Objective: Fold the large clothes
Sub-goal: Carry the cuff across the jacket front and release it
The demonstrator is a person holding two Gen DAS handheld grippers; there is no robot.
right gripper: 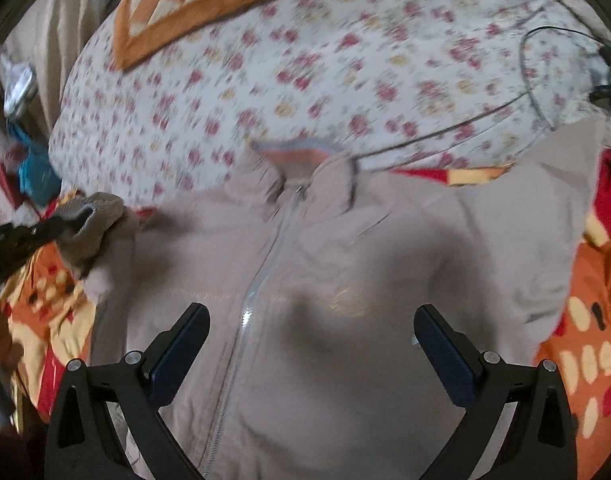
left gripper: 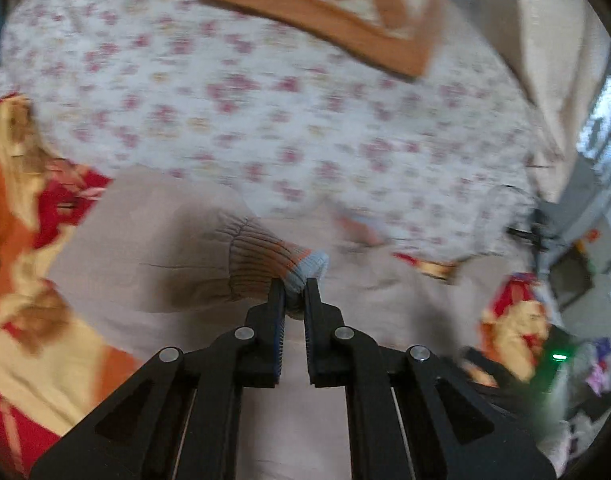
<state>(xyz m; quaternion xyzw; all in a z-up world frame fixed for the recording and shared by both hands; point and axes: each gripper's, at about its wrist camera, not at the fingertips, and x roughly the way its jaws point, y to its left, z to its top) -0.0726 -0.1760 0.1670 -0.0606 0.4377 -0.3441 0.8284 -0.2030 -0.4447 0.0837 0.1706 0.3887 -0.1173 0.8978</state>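
Observation:
A large beige zip-up jacket (right gripper: 345,264) lies front-up on the bed, zipper (right gripper: 261,272) running down its middle, collar (right gripper: 301,156) at the far end. My left gripper (left gripper: 294,286) is shut on the jacket's ribbed sleeve cuff (left gripper: 265,256), held just above the jacket body (left gripper: 145,248). In the right wrist view that gripper (right gripper: 45,228) holds the cuff (right gripper: 93,216) at the jacket's left side. My right gripper (right gripper: 311,316) is open and empty, hovering over the jacket's chest.
The jacket rests on a red, orange and yellow blanket (right gripper: 597,320), seen also in the left wrist view (left gripper: 21,208). Beyond it lies a white floral quilt (right gripper: 305,72) with an orange checked cushion (right gripper: 193,4). A thin cable (right gripper: 525,76) crosses the quilt at right.

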